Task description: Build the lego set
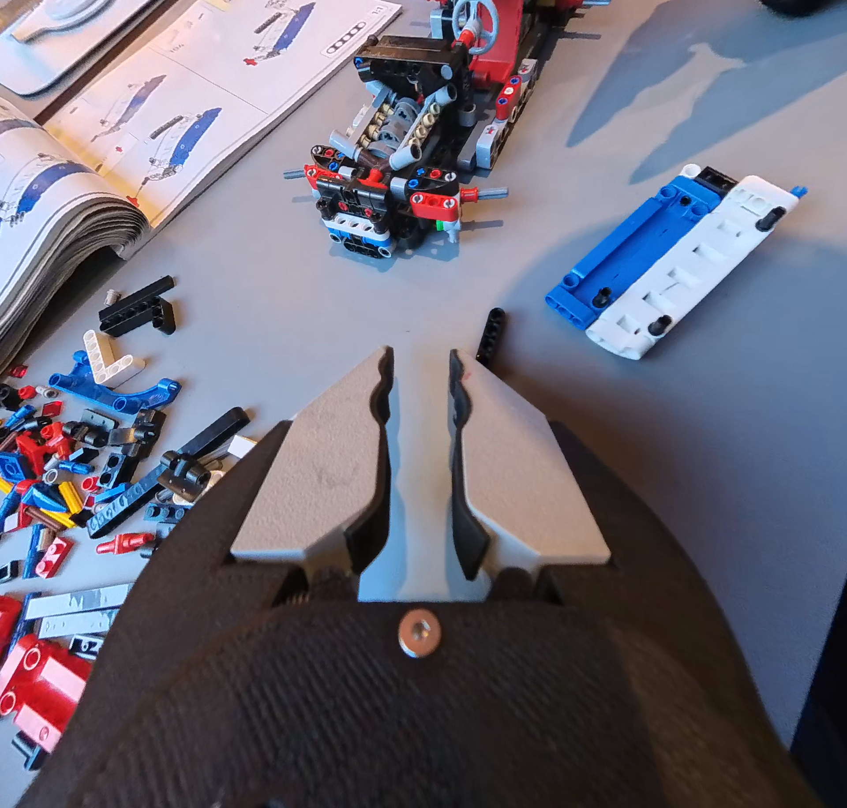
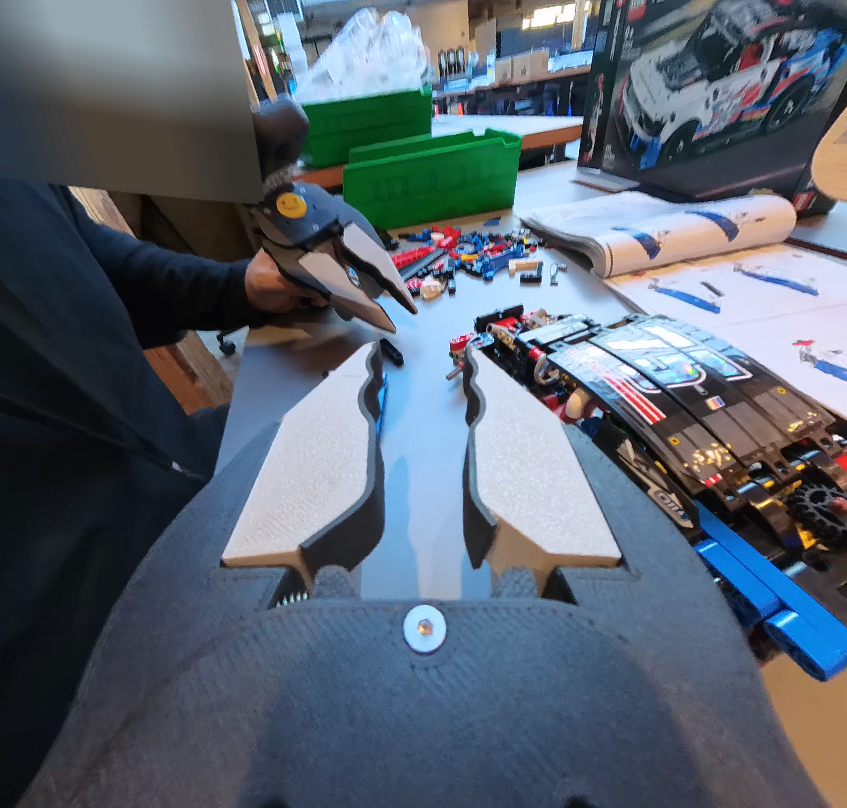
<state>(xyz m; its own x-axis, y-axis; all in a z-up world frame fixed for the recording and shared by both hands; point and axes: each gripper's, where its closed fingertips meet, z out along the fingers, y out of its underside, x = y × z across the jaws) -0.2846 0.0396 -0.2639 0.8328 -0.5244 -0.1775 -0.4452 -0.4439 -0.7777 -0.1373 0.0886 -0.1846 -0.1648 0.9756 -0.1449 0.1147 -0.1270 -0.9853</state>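
The car frame (image 1: 408,144) stood partly built at 12 o'clock on the table (image 1: 284,309), engine and steering wheel fitted. A blue-and-white side panel (image 1: 664,263) lay unattached at 2 o'clock; loose parts (image 1: 82,456) remained heaped at 9 o'clock. The left gripper (image 1: 420,364) and right gripper (image 2: 419,360) were both parted and empty. Bare tabletop lay between frame and grippers; the manual (image 1: 174,80) bounded 10 o'clock.

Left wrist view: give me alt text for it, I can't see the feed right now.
The left gripper hovers open and empty over a grey table, a small black beam just beyond its right fingertip. Ahead sits the half-built car chassis, with a blue-and-white panel right, loose pieces and the open instruction booklet left.
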